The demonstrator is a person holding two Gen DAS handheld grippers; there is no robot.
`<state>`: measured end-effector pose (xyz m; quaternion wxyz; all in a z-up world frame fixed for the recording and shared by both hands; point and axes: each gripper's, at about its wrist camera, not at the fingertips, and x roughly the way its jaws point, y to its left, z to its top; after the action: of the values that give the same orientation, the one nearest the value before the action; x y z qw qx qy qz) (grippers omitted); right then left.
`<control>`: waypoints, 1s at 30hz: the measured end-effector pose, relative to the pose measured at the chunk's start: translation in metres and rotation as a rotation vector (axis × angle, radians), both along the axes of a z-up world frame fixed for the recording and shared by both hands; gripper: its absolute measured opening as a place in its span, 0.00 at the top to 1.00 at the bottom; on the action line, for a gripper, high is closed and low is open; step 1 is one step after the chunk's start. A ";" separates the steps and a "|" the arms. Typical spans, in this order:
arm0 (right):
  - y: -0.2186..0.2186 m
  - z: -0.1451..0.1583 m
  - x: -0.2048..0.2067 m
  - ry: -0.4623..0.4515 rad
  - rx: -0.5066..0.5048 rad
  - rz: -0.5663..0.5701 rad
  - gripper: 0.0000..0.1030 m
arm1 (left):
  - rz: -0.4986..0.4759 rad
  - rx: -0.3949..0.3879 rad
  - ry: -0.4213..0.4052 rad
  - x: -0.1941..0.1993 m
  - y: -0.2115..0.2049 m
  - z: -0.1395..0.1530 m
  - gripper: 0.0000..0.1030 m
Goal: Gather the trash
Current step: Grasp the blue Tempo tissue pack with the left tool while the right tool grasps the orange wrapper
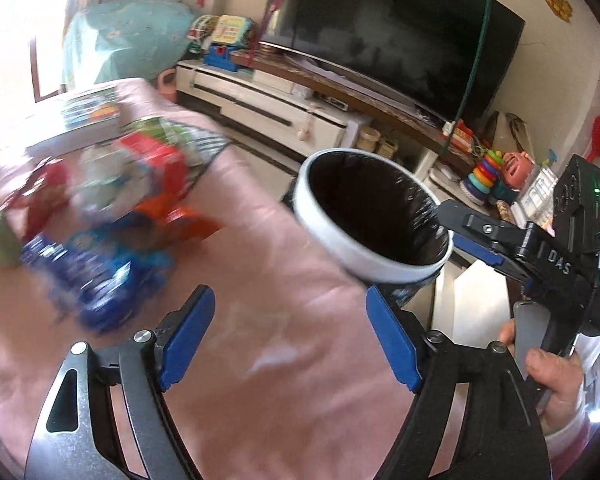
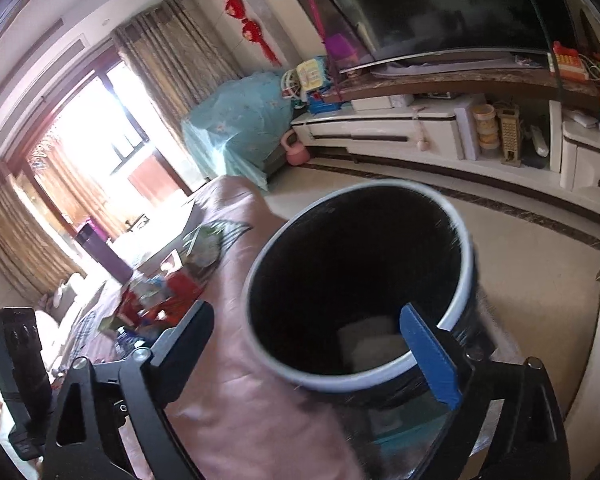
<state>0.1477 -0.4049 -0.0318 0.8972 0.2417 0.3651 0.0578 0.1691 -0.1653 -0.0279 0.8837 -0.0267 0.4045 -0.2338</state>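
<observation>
— Pink-covered bench (image 1: 260, 280) is lying under us; where is the trash bin (image 1: 370, 216)?
— Our right hand-held gripper (image 2: 312, 352) is pinching its rim, mouth tilting toward us; the left hand-held gripper (image 1: 290, 336) is gaping wide beside the wrappers (image 1: 112, 216).

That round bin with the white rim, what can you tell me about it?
The trash bin is round, with a white rim and a black bag lining that looks like thin plastic. It is tilted, its mouth open toward the cameras, beside the edge of the pink cloth. Something pale lies at its bottom. The right gripper meets its rim, one blue finger inside; how firmly it grips is unclear.
</observation>
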 end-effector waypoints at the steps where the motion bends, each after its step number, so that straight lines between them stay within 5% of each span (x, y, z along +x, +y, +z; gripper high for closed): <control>1: 0.006 0.000 -0.002 -0.003 0.000 0.006 0.05 | 0.015 0.003 0.001 -0.004 0.009 -0.001 0.21; 19: 0.100 -0.005 -0.020 -0.059 -0.061 0.138 0.05 | 0.240 -0.022 0.030 -0.036 0.126 -0.012 0.20; 30: 0.125 -0.008 0.009 -0.043 -0.108 0.215 0.06 | 0.269 -0.030 0.033 -0.016 0.143 -0.011 0.21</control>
<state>0.1571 -0.2797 -0.0396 0.9052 0.1515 0.3721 0.1390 0.1533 -0.0222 -0.0393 0.8998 -0.0978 0.4084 -0.1187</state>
